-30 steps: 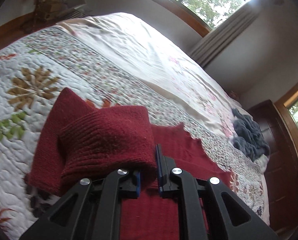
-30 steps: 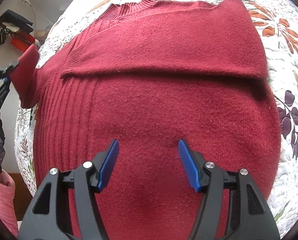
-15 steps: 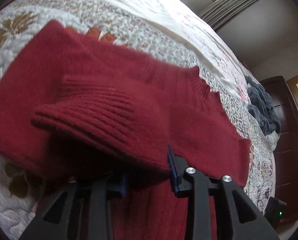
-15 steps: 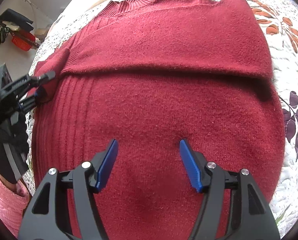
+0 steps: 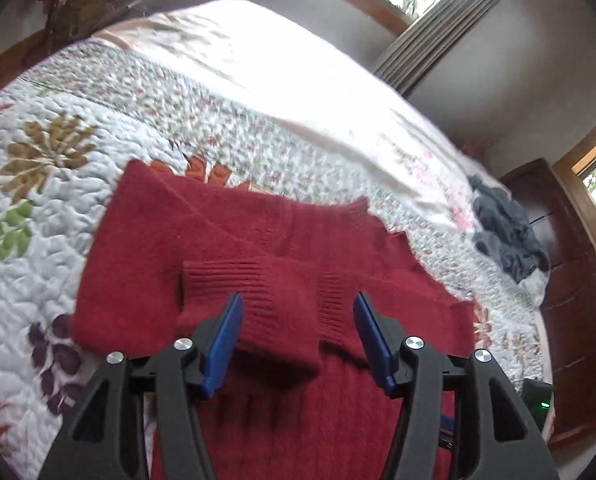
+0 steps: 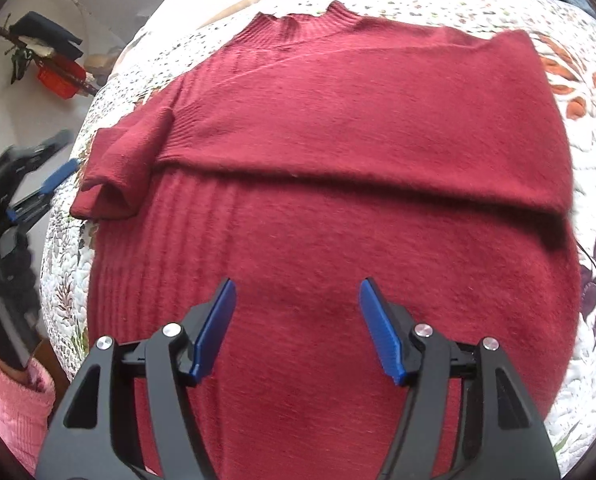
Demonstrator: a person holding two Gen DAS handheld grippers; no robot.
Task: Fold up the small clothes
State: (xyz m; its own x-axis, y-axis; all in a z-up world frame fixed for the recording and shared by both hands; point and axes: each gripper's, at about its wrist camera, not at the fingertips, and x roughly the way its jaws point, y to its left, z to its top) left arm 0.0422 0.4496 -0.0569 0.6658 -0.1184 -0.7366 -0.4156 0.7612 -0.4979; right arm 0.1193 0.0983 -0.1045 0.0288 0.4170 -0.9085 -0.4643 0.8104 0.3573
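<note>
Our left tongs [image 5: 297, 338] and right tongs [image 6: 296, 328] both gape empty over the red sweater [image 6: 337, 200], which fills mid-frame on the quilted bed [image 5: 78, 128]. We judge the knit soft, light and floppy; best pinched at the ribbed cuff [image 5: 250, 304] or hem.

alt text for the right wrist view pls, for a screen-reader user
A red knit sweater lies on a floral quilt, one sleeve folded across its chest and the other cuff bunched at its left edge. The right gripper hovers open above the lower body; the left gripper, blurred, is open beside the cuff.
</note>
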